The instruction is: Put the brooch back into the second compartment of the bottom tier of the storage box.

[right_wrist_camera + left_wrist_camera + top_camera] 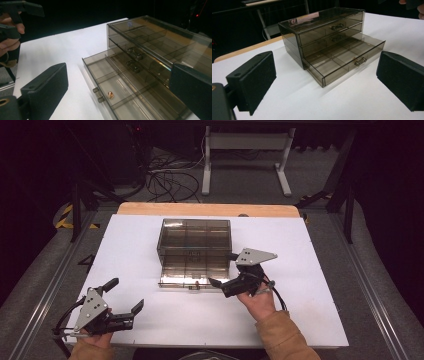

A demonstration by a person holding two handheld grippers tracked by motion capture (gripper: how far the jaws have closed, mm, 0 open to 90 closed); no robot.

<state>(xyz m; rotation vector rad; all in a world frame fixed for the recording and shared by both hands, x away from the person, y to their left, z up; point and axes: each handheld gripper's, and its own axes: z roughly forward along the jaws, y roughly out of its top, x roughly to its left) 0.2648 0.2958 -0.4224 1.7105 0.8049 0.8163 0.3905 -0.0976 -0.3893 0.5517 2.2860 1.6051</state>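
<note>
A smoky clear three-drawer box (195, 237) stands mid-table, its bottom drawer (344, 58) pulled out. In the right gripper view a small gold bead-like piece (110, 94) lies in a front compartment of that drawer (130, 100), just behind the drawer's knob handle (98, 95). My right gripper (223, 269) is open at the drawer's front right corner, one jaw on each side of it, with nothing held (120, 87). My left gripper (126, 295) rests open near the table's front left, pointing at the box from a distance (327, 80).
The white table top (310, 285) has bare room on both sides of the box. A wooden edge (150, 209) runs along the far side. Beyond it are cables and a white frame's legs (282, 170) on the floor.
</note>
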